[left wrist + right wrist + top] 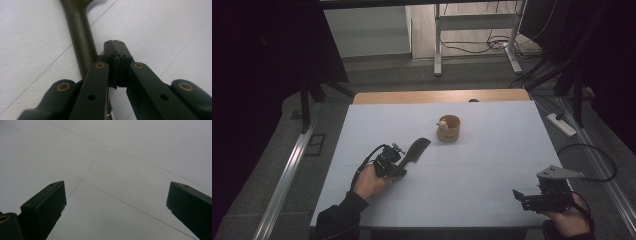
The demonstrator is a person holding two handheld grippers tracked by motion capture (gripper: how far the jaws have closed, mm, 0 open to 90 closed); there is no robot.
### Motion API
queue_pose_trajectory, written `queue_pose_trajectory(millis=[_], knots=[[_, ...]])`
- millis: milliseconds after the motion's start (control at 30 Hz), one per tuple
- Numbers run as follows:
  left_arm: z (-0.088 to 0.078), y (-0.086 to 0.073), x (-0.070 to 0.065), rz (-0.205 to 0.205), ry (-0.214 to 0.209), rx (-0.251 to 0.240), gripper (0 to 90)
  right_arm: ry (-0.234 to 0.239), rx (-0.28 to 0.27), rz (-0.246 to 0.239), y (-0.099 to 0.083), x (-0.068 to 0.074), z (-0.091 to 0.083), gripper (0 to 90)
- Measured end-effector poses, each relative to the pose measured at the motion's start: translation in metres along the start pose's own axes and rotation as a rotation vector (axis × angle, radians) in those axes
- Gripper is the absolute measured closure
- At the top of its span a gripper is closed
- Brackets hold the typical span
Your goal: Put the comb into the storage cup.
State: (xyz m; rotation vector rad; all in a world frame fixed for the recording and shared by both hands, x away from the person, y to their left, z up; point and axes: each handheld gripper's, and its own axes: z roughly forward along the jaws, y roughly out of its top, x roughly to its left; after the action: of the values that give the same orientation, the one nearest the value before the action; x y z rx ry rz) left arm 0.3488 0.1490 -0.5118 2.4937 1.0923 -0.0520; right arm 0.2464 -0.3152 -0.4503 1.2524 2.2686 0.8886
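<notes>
The left claw (pixel 115 46) is pressed together with nothing between its pads; the dark spatula (pixel 415 150) lies flat on the worktop (pixel 492 150) just beside it, handle (pixel 80 37) alongside. It looks light, stiff and smooth, best pinched mid-handle

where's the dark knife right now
In the high view, the dark cleaver-shaped knife lies left of centre on the white table, just ahead of the left tongs, nearer than the round wooden cup.
</notes>
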Motion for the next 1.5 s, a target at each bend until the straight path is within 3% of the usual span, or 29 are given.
queue_pose_trajectory(millis=[333,500,600,900,1067,1167,1300,1500], knots=[[-0.003,-0.002,0.000,-0.004,-0.001,-0.012,88.4,0.000,-0.001,-0.001,0.000,0.000,0.000,3.1],[-0.014,-0.004,-0.005,0.000,0.014,-0.057,86.3,0.000,-0.001,-0.001,0.000,0.000,0.000,3.1],[-0.021,-0.007,-0.007,-0.005,0.030,-0.080,78.8,0.000,-0.002,-0.001,0.000,0.000,0.000,3.1],[-0.037,-0.017,-0.007,-0.039,0.079,-0.151,41.1,0.001,-0.003,-0.003,0.000,0.000,0.000,3.1],[-0.040,-0.020,-0.006,-0.049,0.100,-0.174,18.9,0.001,-0.003,-0.005,0.000,0.000,0.000,3.1],[-0.042,-0.021,-0.005,-0.058,0.104,-0.175,10.0,0.001,-0.003,-0.005,0.000,0.000,0.000,3.1],[-0.043,-0.024,-0.005,-0.061,0.128,-0.161,0.6,0.001,-0.002,-0.005,0.000,0.000,0.000,3.1],[-0.046,-0.027,-0.002,-0.079,0.122,-0.169,0.0,0.002,-0.004,-0.006,0.000,0.000,0.000,3.1]])
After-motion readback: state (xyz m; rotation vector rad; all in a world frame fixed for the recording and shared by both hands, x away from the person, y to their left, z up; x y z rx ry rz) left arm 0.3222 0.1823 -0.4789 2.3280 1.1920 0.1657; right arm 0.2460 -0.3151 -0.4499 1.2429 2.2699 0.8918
